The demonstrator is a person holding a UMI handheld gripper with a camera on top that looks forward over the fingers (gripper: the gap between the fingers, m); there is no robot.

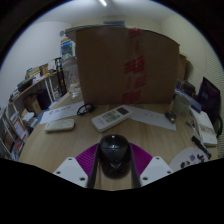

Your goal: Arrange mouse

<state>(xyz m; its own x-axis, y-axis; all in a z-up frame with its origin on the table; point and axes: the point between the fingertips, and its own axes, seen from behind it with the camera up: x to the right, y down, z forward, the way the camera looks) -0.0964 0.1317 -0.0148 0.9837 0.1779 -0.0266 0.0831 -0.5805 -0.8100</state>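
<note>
The tongs (112,168) appear closed on a dark mouse (112,152), seemingly touched by both pink pads (88,157), above the wooden bench (60,140), with a white remote (111,118) lying ahead before a cardboard box (122,62)

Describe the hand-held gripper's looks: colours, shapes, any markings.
The hand-held gripper shows two broad fingers with pale, whitish outer shells, rounded at the edges. Each carries a magenta pad on its inner face, angled inward like a wedge. No cables, lettering, sleeve or hand can be made out.
</note>
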